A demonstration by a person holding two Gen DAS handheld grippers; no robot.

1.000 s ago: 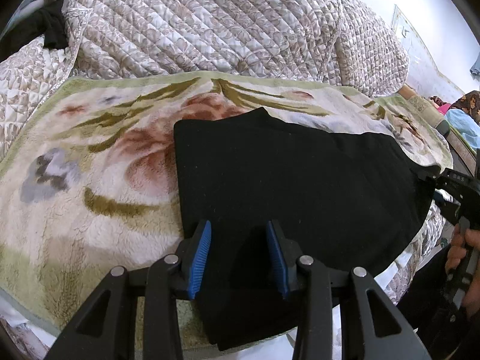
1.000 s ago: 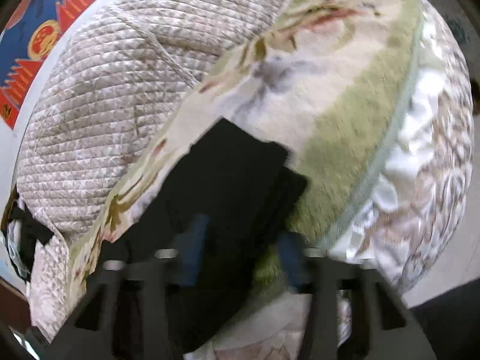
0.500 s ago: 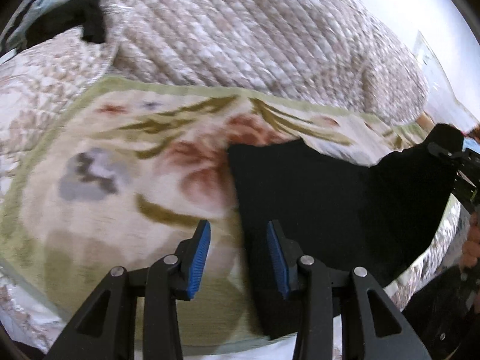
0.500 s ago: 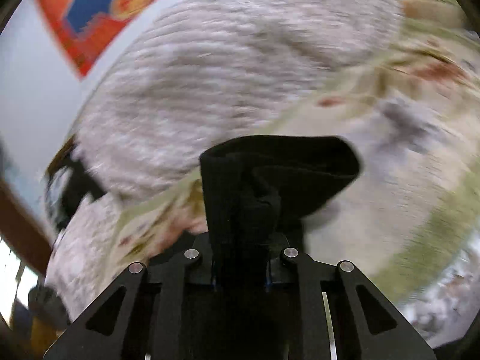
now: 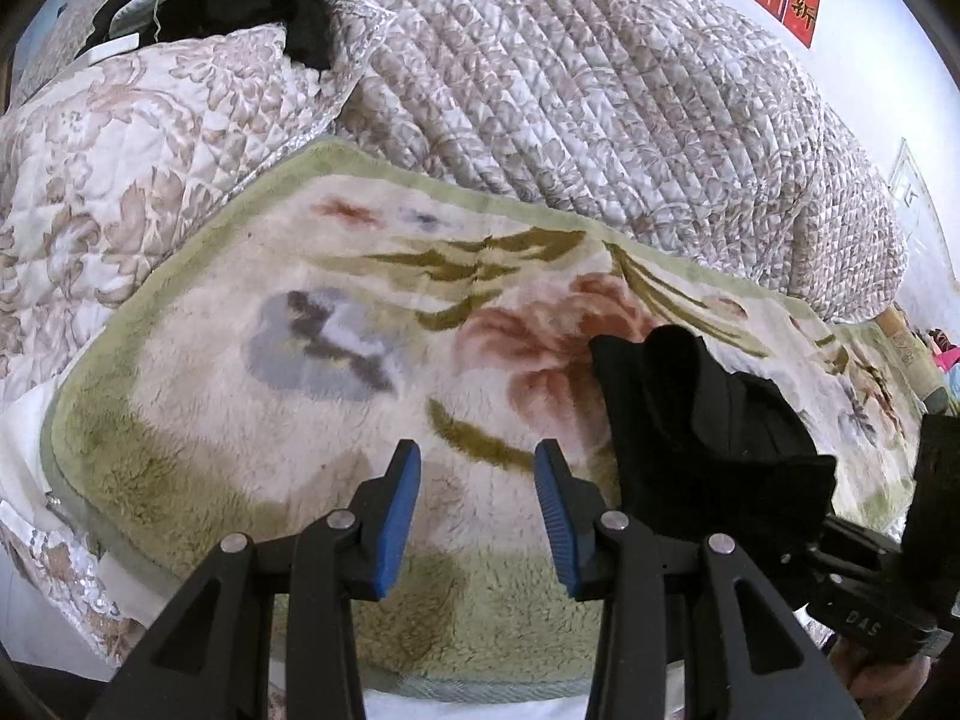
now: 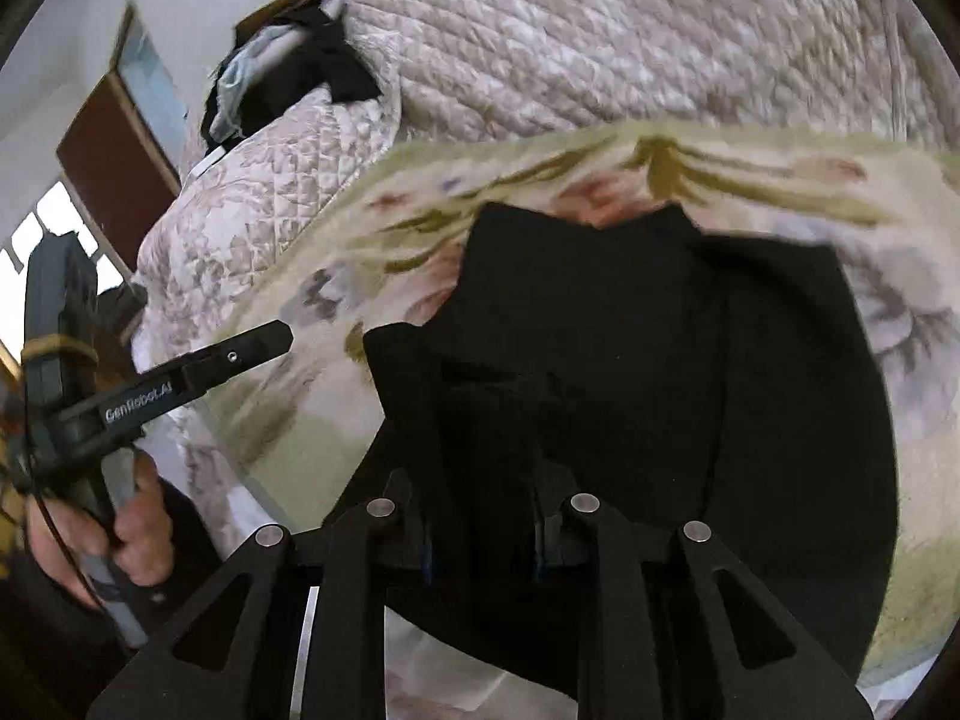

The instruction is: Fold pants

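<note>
Pants (image 6: 630, 360) hide right hand-held gripper (image 6: 483, 546) pads; blanket (image 6: 924, 324) blurred.

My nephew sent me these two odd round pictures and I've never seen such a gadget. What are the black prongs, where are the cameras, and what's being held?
A person holds a handheld clamp in each hand, each with its own camera looking along the prongs. In the left one's view, the left gripper is open and empty above the fluffy floral blanket on a bed. In the right one's view, the right gripper has its jaws shut on the black pants, carrying one end over the rest. A quilted beige bedspread lies behind.
</note>
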